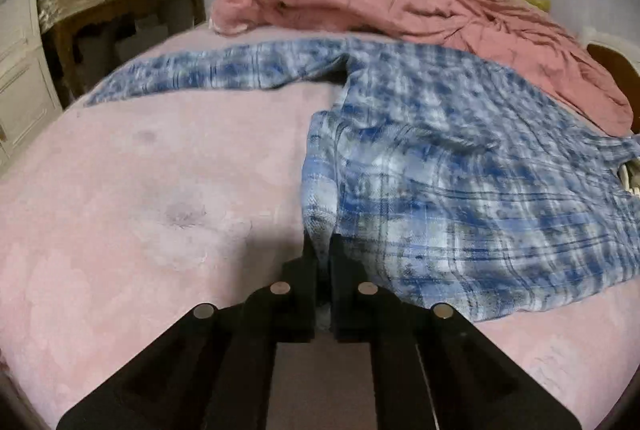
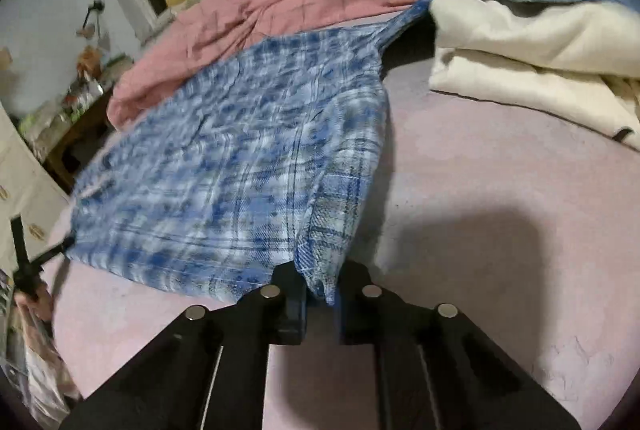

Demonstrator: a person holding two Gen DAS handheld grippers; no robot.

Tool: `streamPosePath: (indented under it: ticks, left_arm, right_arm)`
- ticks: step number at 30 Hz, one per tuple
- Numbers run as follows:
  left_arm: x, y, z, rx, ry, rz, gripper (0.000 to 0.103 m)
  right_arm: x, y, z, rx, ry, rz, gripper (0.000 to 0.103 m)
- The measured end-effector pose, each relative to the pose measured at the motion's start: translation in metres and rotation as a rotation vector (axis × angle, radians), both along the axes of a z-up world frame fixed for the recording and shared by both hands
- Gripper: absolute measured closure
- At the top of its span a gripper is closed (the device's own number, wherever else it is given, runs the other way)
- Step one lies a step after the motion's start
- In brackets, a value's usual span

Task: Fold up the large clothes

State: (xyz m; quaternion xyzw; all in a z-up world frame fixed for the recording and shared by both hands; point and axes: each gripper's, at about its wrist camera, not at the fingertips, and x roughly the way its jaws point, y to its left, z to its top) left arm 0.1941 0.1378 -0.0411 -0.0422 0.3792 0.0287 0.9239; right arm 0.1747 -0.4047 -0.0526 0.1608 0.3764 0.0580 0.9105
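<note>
A blue and white plaid shirt lies spread on the pink bedsheet, one sleeve stretched to the far left. My left gripper is shut on the shirt's near left hem corner and holds it a little above the sheet. In the right wrist view the same shirt hangs taut from my right gripper, which is shut on its near right hem corner. The other sleeve runs back over a cream garment. My left gripper also shows at the far left of the right wrist view.
A rumpled pink quilt lies along the back of the bed. A folded cream garment sits at the right on the sheet. A cluttered wooden side table and white cabinet stand left of the bed.
</note>
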Motion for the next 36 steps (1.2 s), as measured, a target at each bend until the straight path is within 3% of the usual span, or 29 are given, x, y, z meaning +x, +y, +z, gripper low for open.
streamPosePath:
  ticks: [7,14,16,18,21,23,26,27,28,31,33,35,36]
  left_arm:
    - [-0.019,0.016,0.022,-0.128,-0.032,-0.07,0.099]
    - [-0.027,0.026,0.02,-0.17,-0.005,-0.081,0.099]
    - [-0.032,0.024,0.025,-0.114,-0.06,-0.092,0.099]
    - [-0.036,0.014,0.026,0.026,-0.118,-0.088,0.097]
    - [-0.04,-0.003,0.028,0.165,-0.144,-0.075,0.08]
    - [-0.052,-0.009,0.034,0.233,-0.225,-0.075,0.049]
    - [-0.071,-0.02,0.045,0.29,-0.321,-0.125,0.048]
    - [-0.074,-0.025,0.048,0.292,-0.33,-0.16,0.048]
    - [-0.076,-0.03,0.051,0.295,-0.326,-0.188,0.048]
    - [-0.071,-0.045,0.049,0.281,-0.268,-0.276,0.047]
    - [-0.061,-0.057,0.04,0.234,-0.186,-0.344,0.041]
    - [-0.051,-0.07,0.023,0.24,-0.08,-0.415,0.039]
    - [-0.047,-0.077,0.012,0.292,-0.04,-0.409,0.039]
  right_arm:
    - [-0.033,-0.01,0.026,0.037,-0.119,-0.057,0.094]
    - [-0.049,-0.012,0.037,0.004,-0.095,-0.051,0.094]
    - [-0.055,-0.014,0.039,0.018,-0.099,-0.044,0.094]
    - [-0.059,-0.011,0.04,-0.012,-0.107,-0.004,0.092]
    - [-0.051,-0.005,0.039,-0.182,-0.087,-0.045,0.081]
    - [-0.049,-0.001,0.045,-0.243,-0.108,-0.06,0.077]
    - [-0.058,0.003,0.059,-0.271,-0.191,-0.052,0.063]
    - [-0.061,0.005,0.063,-0.275,-0.211,-0.045,0.052]
    - [-0.065,0.009,0.067,-0.284,-0.23,-0.031,0.047]
    - [-0.075,0.032,0.077,-0.337,-0.254,0.062,0.046]
    - [-0.08,0.052,0.077,-0.351,-0.246,0.159,0.04]
    - [-0.072,0.072,0.066,-0.312,-0.175,0.284,0.031]
    - [-0.069,0.079,0.056,-0.301,-0.125,0.33,0.03]
